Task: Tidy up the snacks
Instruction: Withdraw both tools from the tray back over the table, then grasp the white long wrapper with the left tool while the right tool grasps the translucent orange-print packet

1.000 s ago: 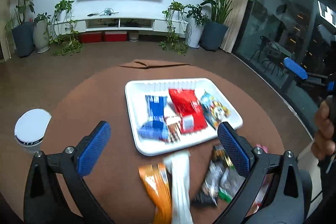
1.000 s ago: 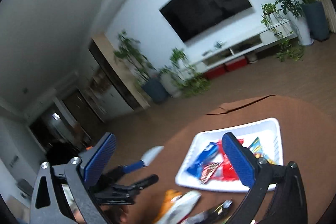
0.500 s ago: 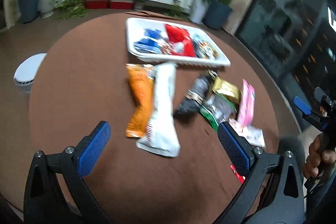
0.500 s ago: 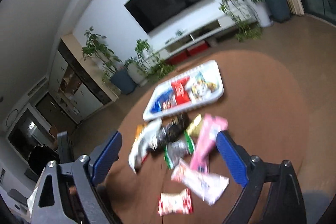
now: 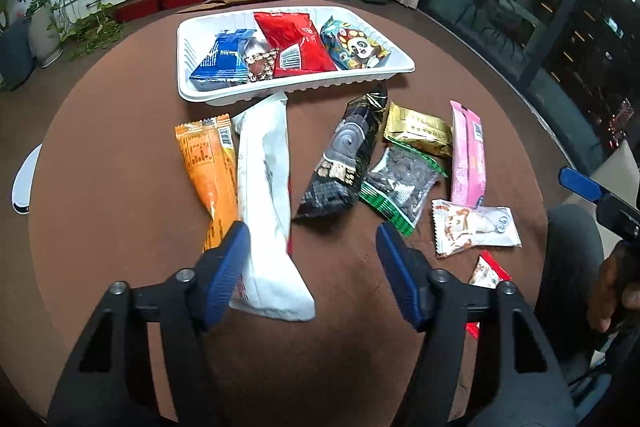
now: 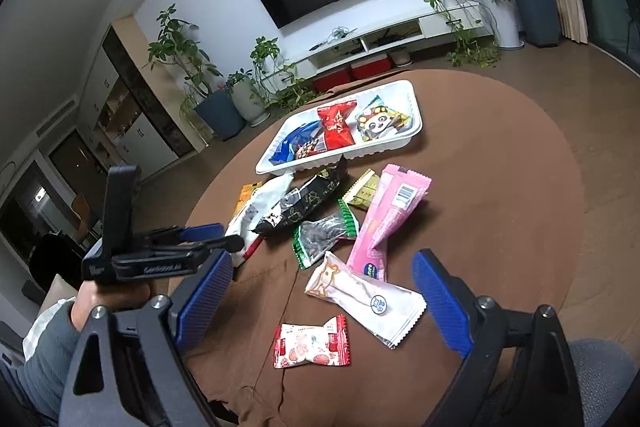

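Observation:
A white tray point(image 5: 188, 83) at the far side of the round brown table holds a blue packet point(image 5: 222, 57), a red packet point(image 5: 294, 41) and a panda packet point(image 5: 356, 47). Loose on the table lie an orange packet point(image 5: 208, 167), a long white packet point(image 5: 266, 203), a black packet point(image 5: 344, 159), a gold packet point(image 5: 418, 131), a green-edged packet point(image 5: 400, 183), a pink packet point(image 5: 468, 155), a white bear packet point(image 6: 366, 301) and a small red-and-white packet point(image 6: 312, 345). My left gripper point(image 5: 312, 263) is open and empty above the near end of the white packet. My right gripper point(image 6: 322, 301) is open and empty over the bear packet.
The tray also shows in the right wrist view point(image 6: 414, 133). The table point(image 5: 120, 207) has a brown cloth that wrinkles near its front edge. A white round object point(image 5: 24, 183) stands on the floor at left. Plants and a TV stand line the far wall.
Both grippers have pulled back and tilted down, so the loose packets on the near side of the table have come into view. Both stay open and empty.

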A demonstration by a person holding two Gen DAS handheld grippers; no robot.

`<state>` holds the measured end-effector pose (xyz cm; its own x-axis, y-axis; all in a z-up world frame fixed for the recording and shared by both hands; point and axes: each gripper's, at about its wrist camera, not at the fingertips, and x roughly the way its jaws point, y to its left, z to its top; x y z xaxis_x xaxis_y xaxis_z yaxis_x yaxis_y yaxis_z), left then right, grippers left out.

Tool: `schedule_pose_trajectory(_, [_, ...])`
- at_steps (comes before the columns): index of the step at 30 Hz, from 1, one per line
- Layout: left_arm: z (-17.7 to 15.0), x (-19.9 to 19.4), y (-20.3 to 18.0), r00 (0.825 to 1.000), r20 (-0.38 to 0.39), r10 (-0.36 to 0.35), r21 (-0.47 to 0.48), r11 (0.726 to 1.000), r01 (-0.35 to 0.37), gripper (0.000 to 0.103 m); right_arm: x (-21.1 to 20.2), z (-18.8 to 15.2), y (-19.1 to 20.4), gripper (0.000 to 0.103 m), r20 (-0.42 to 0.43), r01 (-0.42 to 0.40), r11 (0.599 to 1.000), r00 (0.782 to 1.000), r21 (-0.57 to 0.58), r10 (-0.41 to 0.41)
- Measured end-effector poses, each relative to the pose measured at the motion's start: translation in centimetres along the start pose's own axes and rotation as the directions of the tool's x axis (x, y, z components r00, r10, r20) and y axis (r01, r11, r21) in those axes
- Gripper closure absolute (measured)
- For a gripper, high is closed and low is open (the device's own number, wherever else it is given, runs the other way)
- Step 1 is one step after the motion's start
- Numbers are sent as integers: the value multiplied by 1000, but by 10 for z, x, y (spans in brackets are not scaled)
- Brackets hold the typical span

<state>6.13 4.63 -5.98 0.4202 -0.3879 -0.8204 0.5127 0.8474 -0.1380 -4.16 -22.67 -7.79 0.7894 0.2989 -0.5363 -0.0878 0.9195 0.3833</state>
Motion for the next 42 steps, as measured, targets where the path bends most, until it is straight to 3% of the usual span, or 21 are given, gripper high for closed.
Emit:
schedule_pose_trajectory(3, [10,2,-2,1000,-9,-3,30,1000,3,48,1,-1,-2,9,0,-1,1000,1000,6,1])
schedule_pose_trajectory(12, [29,14,3,998,-50,44,35,998,-43,49,0,-3,-4,9,-7,-7,1000,1000,4,7])
schedule_pose_trajectory(17, [30,18,8,998,-67,12,26,1000,-10,49,0,-4,-4,10,-12,-14,1000,1000,5,14])
schedule_pose_trajectory(20, [29,12,17,998,-65,-19,-8,1000,19,57,-2,-3,-3,10,-12,-18,1000,1000,5,18])
schedule_pose_trajectory(23, [29,4,19,998,-47,-41,-18,999,40,57,-4,-2,-3,10,-5,-21,1000,1000,5,21])
schedule_pose_trajectory(32, [31,29,21,992,-127,15,12,1000,-13,64,-6,-4,3,10,-10,-32,999,999,-9,32])
schedule_pose_trajectory(36, [33,48,11,980,-197,23,82,997,-7,64,-2,-5,3,10,-22,-33,999,999,-2,32])
schedule_pose_trajectory(42, [41,73,6,971,-227,70,112,993,-45,65,3,-7,6,10,-44,-16,1000,999,-13,16])
